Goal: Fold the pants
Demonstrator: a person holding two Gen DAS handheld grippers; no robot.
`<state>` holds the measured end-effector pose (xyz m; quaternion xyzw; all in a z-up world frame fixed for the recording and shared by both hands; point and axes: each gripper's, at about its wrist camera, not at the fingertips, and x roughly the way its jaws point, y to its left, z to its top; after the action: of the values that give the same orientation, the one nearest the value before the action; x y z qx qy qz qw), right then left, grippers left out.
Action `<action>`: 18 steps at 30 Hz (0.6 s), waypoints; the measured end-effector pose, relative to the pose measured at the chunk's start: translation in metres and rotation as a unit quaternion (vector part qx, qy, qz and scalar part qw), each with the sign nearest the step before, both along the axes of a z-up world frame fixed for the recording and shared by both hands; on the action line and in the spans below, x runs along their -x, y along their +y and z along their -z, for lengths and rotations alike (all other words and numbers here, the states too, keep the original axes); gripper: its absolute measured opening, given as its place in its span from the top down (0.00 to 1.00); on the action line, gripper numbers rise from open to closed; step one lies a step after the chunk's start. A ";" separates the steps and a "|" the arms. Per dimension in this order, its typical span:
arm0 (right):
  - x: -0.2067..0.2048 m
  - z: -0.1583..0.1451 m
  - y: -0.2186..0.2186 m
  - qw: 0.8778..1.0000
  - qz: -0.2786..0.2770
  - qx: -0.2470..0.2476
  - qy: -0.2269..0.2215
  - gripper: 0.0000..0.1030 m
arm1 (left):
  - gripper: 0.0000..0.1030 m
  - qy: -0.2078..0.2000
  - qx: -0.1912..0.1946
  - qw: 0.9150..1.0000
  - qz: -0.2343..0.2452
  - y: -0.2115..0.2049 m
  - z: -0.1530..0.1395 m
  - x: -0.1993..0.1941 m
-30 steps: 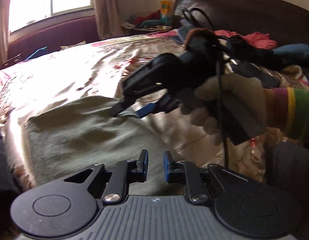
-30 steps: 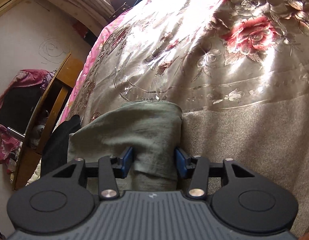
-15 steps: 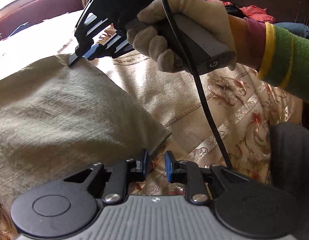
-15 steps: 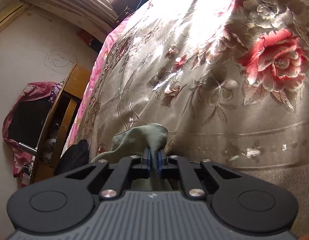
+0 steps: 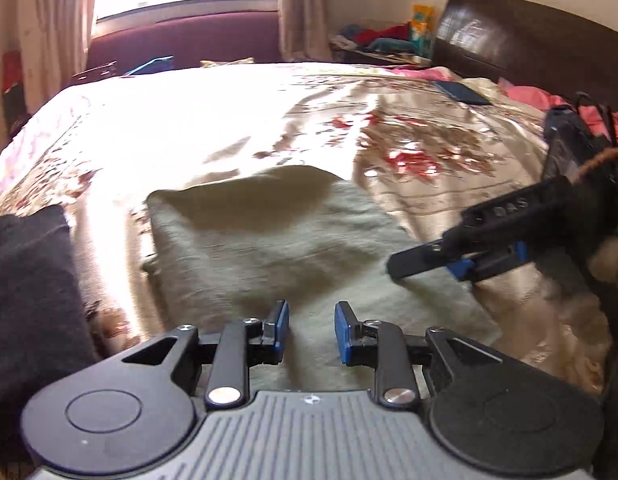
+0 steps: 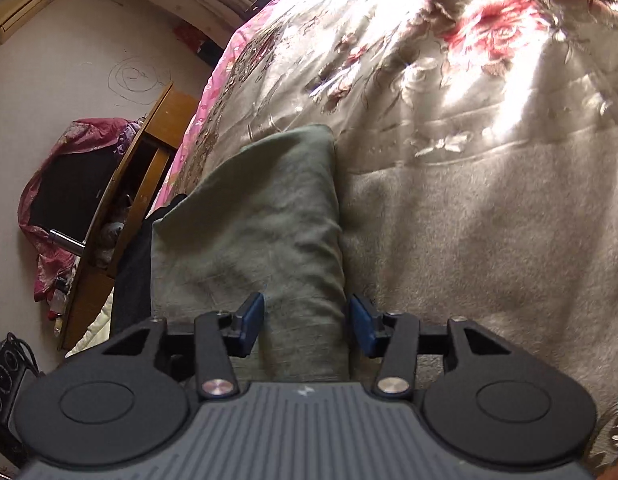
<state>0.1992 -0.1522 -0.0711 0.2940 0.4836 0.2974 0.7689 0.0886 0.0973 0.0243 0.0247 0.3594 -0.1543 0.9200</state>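
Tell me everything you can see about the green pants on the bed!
The olive-green folded pants look like soft, slightly coarse woven cloth, folded into a thick, roughly rectangular pad with rounded corners. They lie flat on the shiny floral bedspread, beside a dark folded garment. Sunlight and shadow fall across the top. The open left gripper hovers over the near edge, and the open right gripper straddles one long edge; neither visibly pinches the cloth.
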 end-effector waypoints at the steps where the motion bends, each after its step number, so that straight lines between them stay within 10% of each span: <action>1: -0.003 0.003 0.003 1.000 0.002 -0.008 0.000 0.52 | 0.62 0.005 -0.003 1.000 -0.018 0.008 0.005 -0.004; 4: -0.011 0.007 0.008 0.999 0.014 -0.040 0.000 0.52 | 0.61 0.020 0.024 0.998 -0.049 0.027 0.020 -0.011; 6: -0.014 0.009 0.010 0.999 0.015 -0.027 0.019 0.80 | 0.61 0.026 0.047 0.997 -0.060 0.027 0.032 -0.011; 9: -0.009 0.002 0.001 0.999 0.014 -0.022 0.019 0.88 | 0.61 0.026 0.037 0.998 -0.051 0.019 0.031 -0.006; 18: 0.021 -0.026 -0.060 0.997 0.032 0.066 0.024 0.92 | 0.62 0.055 0.085 0.994 0.043 -0.050 0.028 -0.002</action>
<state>0.1781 -0.2119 -0.0451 0.2653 0.5109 0.2327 0.7839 0.0906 0.0476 -0.0041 -0.0468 0.3940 -0.2253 0.8899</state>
